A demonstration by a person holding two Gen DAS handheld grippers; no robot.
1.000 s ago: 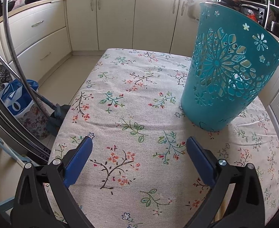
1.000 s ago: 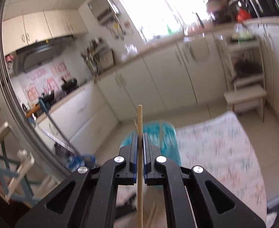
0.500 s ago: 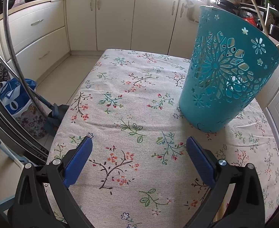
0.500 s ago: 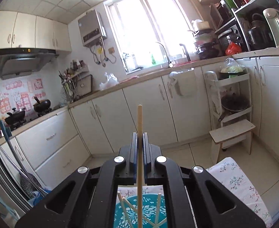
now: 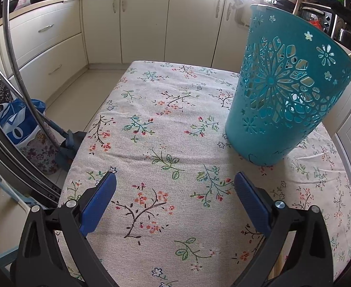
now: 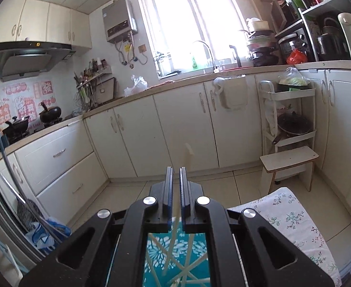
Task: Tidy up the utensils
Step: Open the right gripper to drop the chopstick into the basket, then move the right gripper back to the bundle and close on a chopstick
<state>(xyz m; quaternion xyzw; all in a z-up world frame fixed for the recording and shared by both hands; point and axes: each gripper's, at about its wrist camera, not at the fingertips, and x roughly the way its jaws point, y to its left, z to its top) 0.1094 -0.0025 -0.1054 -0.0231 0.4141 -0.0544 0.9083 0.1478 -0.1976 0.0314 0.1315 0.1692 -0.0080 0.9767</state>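
Standing on the floral tabletop (image 5: 151,124), toward its right side, is the teal perforated basket (image 5: 287,100), the collecting point for the utensils; the right wrist view looks down into it and shows several pale chopsticks (image 6: 187,260) leaning crossed inside. Right tongs (image 6: 175,191): positioned directly over the basket mouth, pads drawn in to a narrow slit; a blurred pale stick shows in line with the gap, and whether the pads pinch it cannot be told. This placement suits dropping a stick straight in. Left tongs (image 5: 175,191): spread wide and empty, angled down over bare cloth near the basket's foot without touching it, probably parked clear of the drop. No loose utensils show on the cloth in either view. Background: cream kitchen cabinets (image 5: 137,24).
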